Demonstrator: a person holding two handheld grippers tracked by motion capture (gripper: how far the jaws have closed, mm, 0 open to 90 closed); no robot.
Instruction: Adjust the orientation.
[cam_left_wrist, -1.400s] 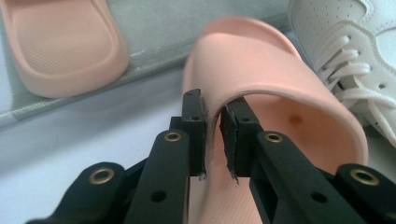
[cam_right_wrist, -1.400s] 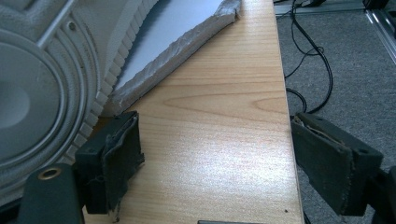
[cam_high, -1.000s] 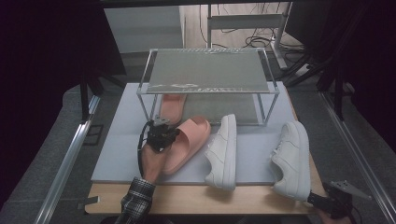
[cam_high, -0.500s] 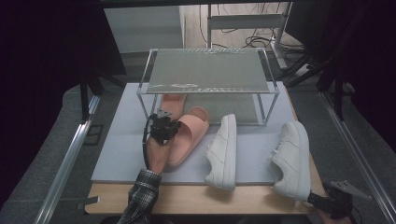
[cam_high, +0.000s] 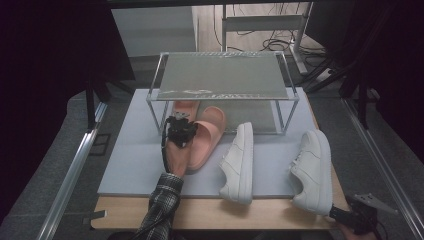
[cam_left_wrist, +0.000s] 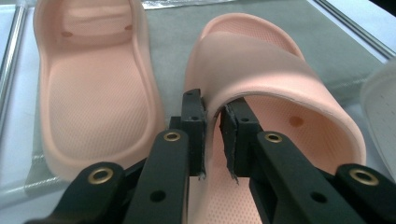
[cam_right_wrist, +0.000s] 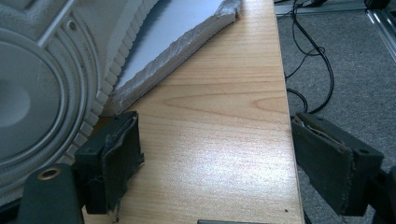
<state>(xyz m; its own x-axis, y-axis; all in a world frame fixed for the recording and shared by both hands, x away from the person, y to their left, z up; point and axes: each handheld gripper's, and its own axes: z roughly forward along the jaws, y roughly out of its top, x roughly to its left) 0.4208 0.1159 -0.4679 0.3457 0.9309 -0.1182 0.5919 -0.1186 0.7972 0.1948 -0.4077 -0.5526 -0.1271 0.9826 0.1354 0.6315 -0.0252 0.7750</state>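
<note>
High view: two pink slippers (cam_high: 206, 136) and two white shoes (cam_high: 239, 162) sit by one rack (cam_high: 222, 75). The left gripper (cam_high: 181, 131) pinches one slipper's strap; the right gripper (cam_right_wrist: 212, 158) is wide open, holding nothing.

Table (cam_high: 210, 212): light wood top, front strip bare. Mat (cam_high: 135, 165): grey sheet, covers most of the table. Rack (cam_high: 220, 75): wire-frame shelf, stands on the mat's far half, top tier bare. Slide (cam_high: 205, 137): pink, on the mat, toe under the rack's front edge. Second slide (cam_high: 184, 107): pink, under the rack, just beside the first. Sneaker (cam_high: 240, 165): white, on the mat at centre. Second sneaker (cam_high: 314, 170): white, at the mat's right edge, heel over the wood.
</note>
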